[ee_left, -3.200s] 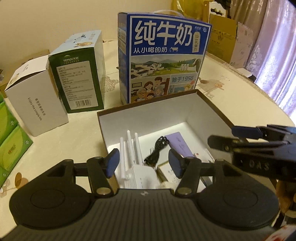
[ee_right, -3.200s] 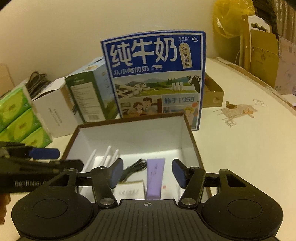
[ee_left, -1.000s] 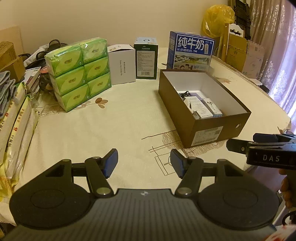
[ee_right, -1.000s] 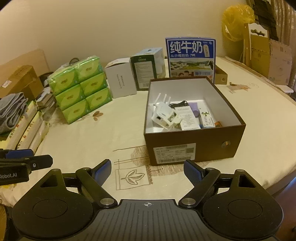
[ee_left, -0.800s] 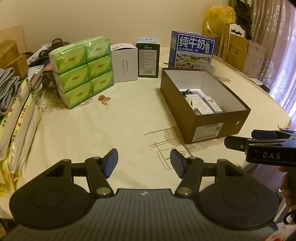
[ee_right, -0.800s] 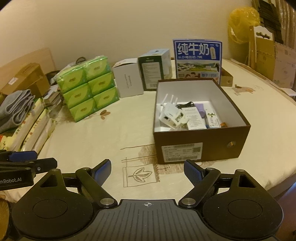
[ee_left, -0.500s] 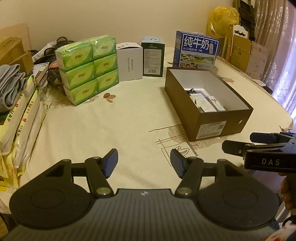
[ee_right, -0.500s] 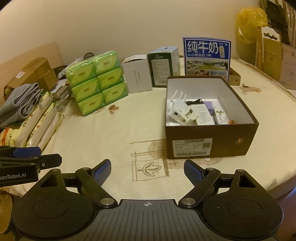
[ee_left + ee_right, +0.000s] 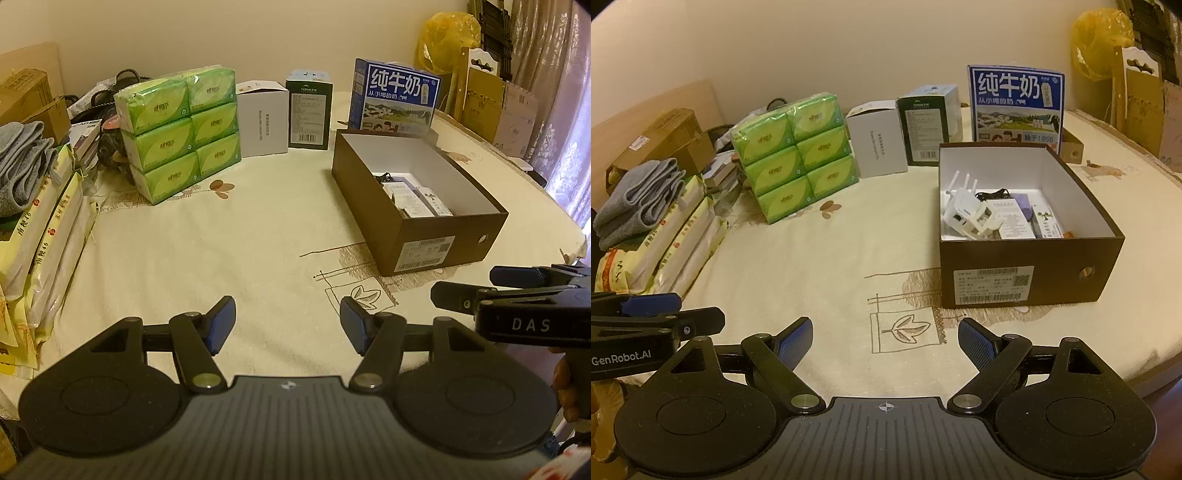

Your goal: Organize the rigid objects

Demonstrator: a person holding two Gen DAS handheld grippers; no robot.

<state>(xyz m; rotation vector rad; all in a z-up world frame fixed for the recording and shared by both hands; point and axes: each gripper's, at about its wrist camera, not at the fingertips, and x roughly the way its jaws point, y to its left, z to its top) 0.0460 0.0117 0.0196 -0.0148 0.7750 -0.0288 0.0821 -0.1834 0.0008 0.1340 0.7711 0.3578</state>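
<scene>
Both grippers hung low over the near edge of the table, each with its jaws spread and nothing between them. The left gripper [image 9: 288,325] had bare cream tablecloth [image 9: 221,236] in its gap; the right gripper [image 9: 885,341] framed a printed leaf square [image 9: 905,330] just ahead of its tips.

Beyond the right gripper's right finger stood the brown box [image 9: 1027,277], open-topped, white inside, with a white label on its near wall and a round hole near the right corner. From the left gripper it lay ahead and to the right of the jaws. In it, toward its left side, lay a white router [image 9: 964,212] with three upright antennas. Behind that was a black cable [image 9: 993,194], and to its right a white printed packet [image 9: 1014,219], a purple item [image 9: 1025,206] and a small carton [image 9: 1047,221], all packed close together.

Nothing stood between either pair of jaws and the box, only open cloth.

Farther off, left of the jaws, a green stack of tissue packs [image 9: 798,155] sat two wide and three high. Behind it, toward the box, stood a white box [image 9: 877,144] and a dark green carton [image 9: 925,129] side by side, and directly behind the brown box a blue milk carton [image 9: 1015,103]. At the far left were flat yellow packets [image 9: 665,240] with folded grey cloth [image 9: 639,199] on top.
</scene>
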